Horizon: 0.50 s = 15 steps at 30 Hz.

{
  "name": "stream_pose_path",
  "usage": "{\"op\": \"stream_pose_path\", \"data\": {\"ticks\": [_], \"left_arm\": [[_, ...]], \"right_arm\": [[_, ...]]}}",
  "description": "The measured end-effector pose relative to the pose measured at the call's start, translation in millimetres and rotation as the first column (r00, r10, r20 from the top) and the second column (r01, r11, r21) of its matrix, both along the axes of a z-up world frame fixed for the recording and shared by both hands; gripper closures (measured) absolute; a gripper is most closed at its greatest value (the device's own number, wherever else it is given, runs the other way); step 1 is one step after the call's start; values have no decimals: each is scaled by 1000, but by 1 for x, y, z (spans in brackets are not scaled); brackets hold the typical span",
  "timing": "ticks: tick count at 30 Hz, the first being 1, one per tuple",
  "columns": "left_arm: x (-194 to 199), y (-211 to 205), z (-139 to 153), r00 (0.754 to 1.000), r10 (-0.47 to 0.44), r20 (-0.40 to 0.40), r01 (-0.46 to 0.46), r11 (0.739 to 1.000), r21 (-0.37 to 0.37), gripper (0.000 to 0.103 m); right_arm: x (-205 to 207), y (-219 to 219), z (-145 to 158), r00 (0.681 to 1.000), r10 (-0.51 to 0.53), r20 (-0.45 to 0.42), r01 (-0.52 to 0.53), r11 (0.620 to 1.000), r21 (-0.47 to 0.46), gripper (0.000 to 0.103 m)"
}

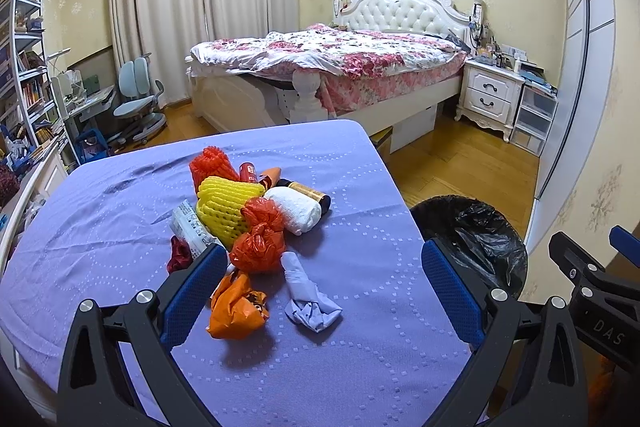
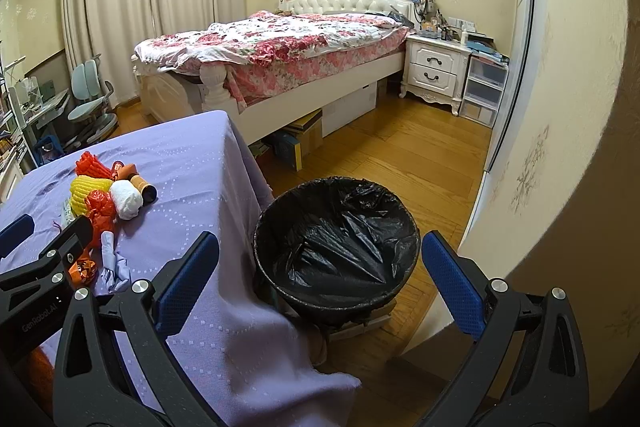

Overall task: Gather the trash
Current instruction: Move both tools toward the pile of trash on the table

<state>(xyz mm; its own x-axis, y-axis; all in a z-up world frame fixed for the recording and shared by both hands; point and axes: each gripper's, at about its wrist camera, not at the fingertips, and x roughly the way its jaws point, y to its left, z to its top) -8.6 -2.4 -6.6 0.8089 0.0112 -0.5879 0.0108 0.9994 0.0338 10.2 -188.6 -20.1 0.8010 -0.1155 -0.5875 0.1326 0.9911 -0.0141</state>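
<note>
Left tongs (image 1: pixel 324 287) wide, nothing between them, low centre of frame over the purple-clothed bench (image 1: pixel 120 227). Trash pile (image 1: pixel 248 223) sits mid-frame on the bench: yellow foam net (image 1: pixel 224 207), red bag (image 1: pixel 258 247), white roll (image 1: pixel 296 209) w/ long axis running upper left to lower right, crumpled lilac wrapper (image 1: pixel 308 299) pointing up-frame. Right tongs (image 2: pixel 320 279) wide, empty, framing the black-lined bin (image 2: pixel 336 247) on the floor just beside the bench edge.

The right tool (image 2: pixel 320 279) hangs wide open above the black-lined bin (image 2: pixel 337 251), which stands on the floor just beside the purple tabletop (image 2: pixel 208 187), where a trash pile (image 2: pixel 108 199) lies near the left tool (image 2: pixel 44 239).
</note>
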Motion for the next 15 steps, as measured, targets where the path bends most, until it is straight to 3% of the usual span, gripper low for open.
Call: {"op": "stream_pose_path", "data": {"ticks": [15], "left_arm": [[1,5,-3,1000,10,-21,-9,1000,20,6]], "right_arm": [[2,6,-14,999,16,-38,-16,1000,7,4]]}}
